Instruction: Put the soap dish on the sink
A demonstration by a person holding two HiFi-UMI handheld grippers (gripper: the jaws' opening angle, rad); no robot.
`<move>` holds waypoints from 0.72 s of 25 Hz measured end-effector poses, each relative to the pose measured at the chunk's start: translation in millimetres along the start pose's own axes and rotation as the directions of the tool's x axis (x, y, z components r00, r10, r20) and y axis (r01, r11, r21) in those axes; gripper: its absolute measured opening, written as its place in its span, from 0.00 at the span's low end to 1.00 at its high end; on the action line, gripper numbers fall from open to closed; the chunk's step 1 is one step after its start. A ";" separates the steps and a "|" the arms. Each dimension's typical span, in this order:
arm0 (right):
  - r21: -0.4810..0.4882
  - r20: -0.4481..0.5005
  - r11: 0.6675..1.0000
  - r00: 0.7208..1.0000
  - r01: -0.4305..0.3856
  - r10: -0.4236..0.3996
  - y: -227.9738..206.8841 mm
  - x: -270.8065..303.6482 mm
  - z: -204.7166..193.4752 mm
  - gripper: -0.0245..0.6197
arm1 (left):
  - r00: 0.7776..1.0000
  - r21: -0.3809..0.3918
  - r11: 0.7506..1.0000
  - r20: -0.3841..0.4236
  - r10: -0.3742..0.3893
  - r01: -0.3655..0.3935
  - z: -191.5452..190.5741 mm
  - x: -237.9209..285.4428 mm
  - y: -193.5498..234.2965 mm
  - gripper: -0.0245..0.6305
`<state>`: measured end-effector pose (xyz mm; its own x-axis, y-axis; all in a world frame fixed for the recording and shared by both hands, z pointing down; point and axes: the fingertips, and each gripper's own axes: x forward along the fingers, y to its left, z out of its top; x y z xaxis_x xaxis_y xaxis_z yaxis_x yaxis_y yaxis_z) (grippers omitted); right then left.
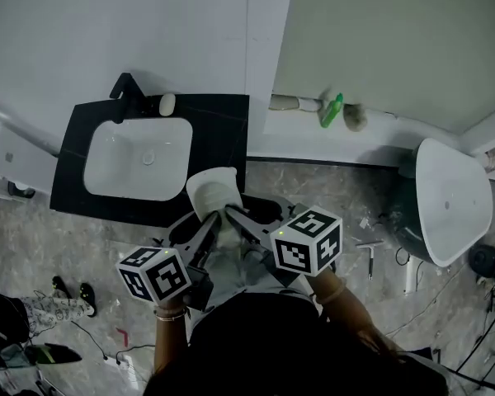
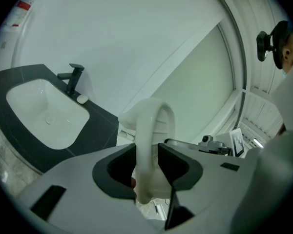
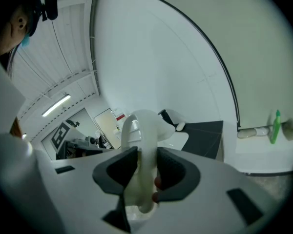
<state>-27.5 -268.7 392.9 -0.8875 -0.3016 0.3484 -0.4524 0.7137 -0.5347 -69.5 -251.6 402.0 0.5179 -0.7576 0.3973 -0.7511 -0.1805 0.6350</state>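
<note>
A white soap dish hangs in the air just in front of the sink's right front corner, held between both grippers. My left gripper is shut on the dish's left rim, with dark pads on either side of it. My right gripper is shut on the opposite rim. The sink is a white basin set in a black counter, with a black faucet and a pale bar of soap at its back edge. The left gripper view shows the counter to the left of the dish.
A wall corner juts out right of the sink. A green bottle lies on a pipe ledge along the far wall. A white ceramic fixture stands at the right. Shoes and small tools lie on the marbled floor.
</note>
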 end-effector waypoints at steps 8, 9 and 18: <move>0.053 -0.082 0.998 0.997 0.014 -0.010 -57.5 69.8 18.1 0.22 | 0.998 -0.003 0.999 -0.046 0.045 -0.045 35.3 51.5 65.7 0.24; 0.063 -0.089 0.998 0.996 0.019 -0.013 -65.0 78.9 19.5 0.23 | 0.998 -0.012 0.999 -0.052 0.048 -0.048 38.8 58.1 74.7 0.24; 0.123 -0.162 0.989 0.985 0.081 -0.060 -130.6 146.3 10.6 0.23 | 0.989 -0.073 0.994 -0.126 0.076 -0.085 46.0 114.5 148.8 0.24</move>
<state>-99.2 -412.8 505.5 -0.8329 -0.2379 0.4997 -0.5298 0.6037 -0.5957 -140.8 -394.1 511.5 0.5070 -0.6838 0.5247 -0.7607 -0.0688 0.6454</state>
